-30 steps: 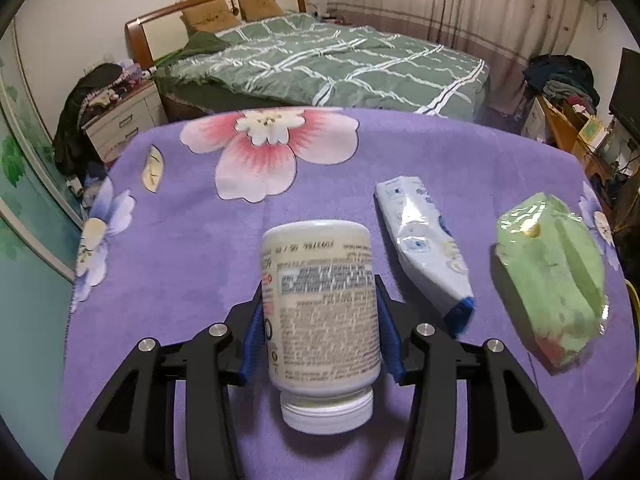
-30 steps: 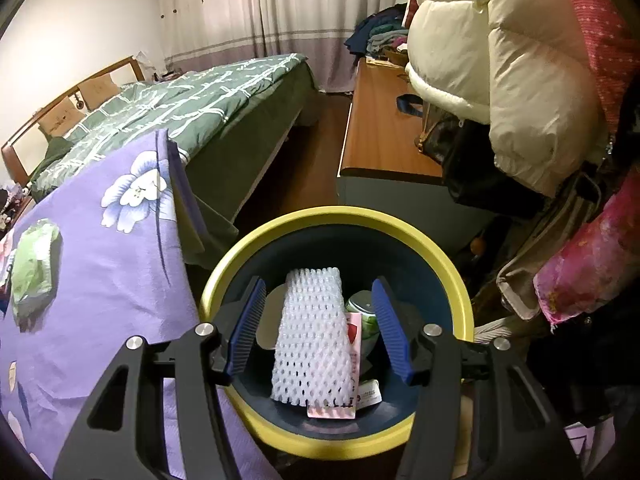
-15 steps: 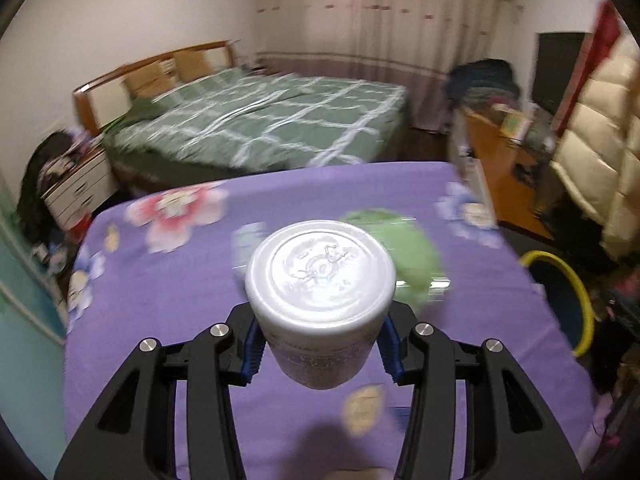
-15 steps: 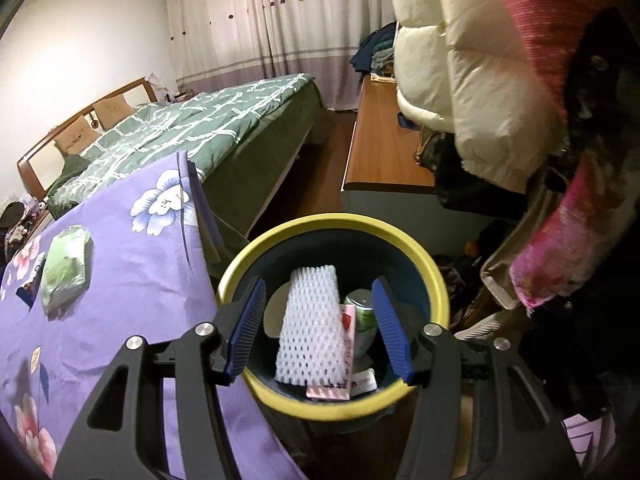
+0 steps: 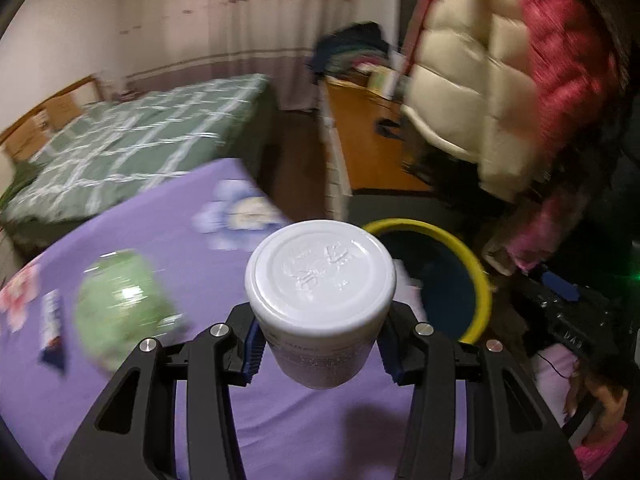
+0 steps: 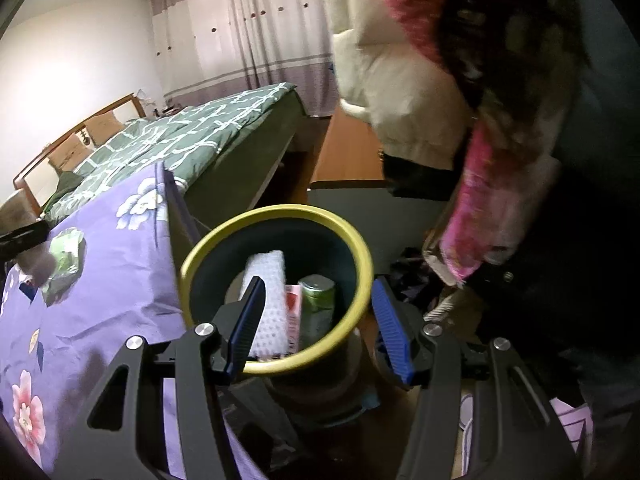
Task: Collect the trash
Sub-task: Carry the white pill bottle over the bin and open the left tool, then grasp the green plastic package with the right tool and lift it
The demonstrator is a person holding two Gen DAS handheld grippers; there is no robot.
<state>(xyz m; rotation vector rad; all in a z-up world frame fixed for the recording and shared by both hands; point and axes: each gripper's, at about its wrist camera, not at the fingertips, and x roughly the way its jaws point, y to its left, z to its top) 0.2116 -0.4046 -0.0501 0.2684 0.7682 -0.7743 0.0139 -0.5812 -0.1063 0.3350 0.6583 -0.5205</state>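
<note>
Here a purple floral worktop fronts a green-quilted bed. The left gripper clamps a white jar, base pointing away; the right gripper gapes empty above the yellow-rimmed bin.

Left gripper clamping white jar, yellow-rimmed bin beyond

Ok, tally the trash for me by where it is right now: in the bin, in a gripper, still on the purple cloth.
In the bin: 3 (white foam net, pink-and-red packet, green can)
In the left gripper: 1 (white bottle)
On the purple cloth: 2 (green pack, blue-and-white wrapper)
Total: 6
</note>
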